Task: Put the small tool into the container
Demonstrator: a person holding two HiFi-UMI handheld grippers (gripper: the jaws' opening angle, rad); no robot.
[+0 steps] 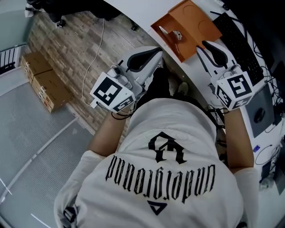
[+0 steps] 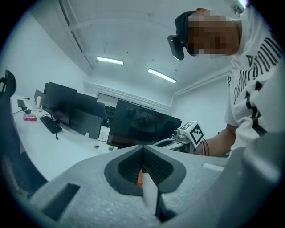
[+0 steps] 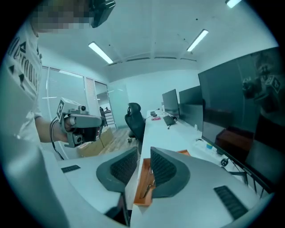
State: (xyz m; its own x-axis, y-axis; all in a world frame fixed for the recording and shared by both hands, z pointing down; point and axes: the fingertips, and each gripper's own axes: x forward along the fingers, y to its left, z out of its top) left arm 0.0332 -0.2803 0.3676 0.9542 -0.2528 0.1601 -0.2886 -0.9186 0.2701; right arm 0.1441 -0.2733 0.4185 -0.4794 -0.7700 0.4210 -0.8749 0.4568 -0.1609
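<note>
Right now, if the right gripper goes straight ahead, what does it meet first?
Probably the shallow orange rectangular tray on the white desk; it shows between the open jaws of the right gripper. Depth is unclear.

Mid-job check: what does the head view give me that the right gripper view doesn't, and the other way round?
Head view only: the right gripper seen from outside, with its marker cube.

Right gripper view only: that gripper's jaws standing apart with nothing between them, and the ceiling lights.

Both: the orange container on the white desk, the small tool lying inside it, and the left gripper held off to the side, not touching the container.
</note>
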